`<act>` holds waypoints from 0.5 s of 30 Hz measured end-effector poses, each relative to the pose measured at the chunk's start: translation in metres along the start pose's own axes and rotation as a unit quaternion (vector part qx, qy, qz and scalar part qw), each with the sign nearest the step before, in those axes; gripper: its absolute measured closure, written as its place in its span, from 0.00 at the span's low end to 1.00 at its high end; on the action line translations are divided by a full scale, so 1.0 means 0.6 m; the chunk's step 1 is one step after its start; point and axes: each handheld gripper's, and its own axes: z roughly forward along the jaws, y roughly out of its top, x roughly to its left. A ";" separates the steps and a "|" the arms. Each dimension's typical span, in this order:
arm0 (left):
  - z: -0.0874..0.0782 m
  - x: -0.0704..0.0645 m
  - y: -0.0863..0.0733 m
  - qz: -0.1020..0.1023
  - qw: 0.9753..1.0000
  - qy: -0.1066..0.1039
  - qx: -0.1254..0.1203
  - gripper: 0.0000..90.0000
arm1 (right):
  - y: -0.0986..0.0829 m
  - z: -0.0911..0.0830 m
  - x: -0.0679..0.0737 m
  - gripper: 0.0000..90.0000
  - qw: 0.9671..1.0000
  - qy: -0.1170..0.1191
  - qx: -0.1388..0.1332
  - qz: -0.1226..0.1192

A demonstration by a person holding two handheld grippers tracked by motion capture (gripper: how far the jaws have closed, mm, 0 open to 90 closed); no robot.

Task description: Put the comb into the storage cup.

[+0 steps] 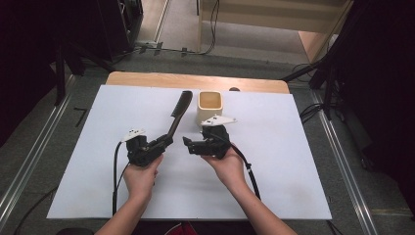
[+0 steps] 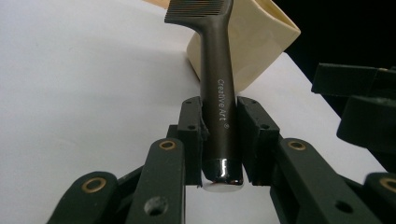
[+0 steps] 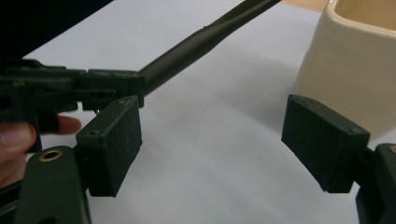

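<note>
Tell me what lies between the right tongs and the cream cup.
Nothing: in the right gripper view, bare white sheet separates the open right tongs from the cream cup. The comb lies off to the other side.

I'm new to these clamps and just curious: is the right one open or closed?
Open. The right gripper has its jaws set wide apart with bare white table between them, gripping nothing; the cup sits just beyond.

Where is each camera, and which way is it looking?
High view: above the table, looking forward and down; both forearms, left gripper and right gripper show.
Left gripper view: on the left gripper, looking along jaws clamped on the comb.
Right gripper view: on the right gripper, looking past open jaws; fingers show.
All share the comb and cream cup.
</note>
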 end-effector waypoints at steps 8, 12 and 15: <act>0.005 0.000 -0.010 -0.003 1.000 0.000 -0.013 0.82 | 0.025 0.022 0.009 0.22 1.000 0.003 0.003 0.015; 0.007 -0.001 -0.012 -0.001 1.000 0.000 -0.016 0.82 | 0.038 0.032 0.012 0.22 1.000 0.005 0.003 0.021; 0.005 -0.002 -0.012 -0.002 1.000 -0.001 -0.022 0.82 | 0.048 0.041 0.014 0.23 0.999 0.009 0.004 0.031</act>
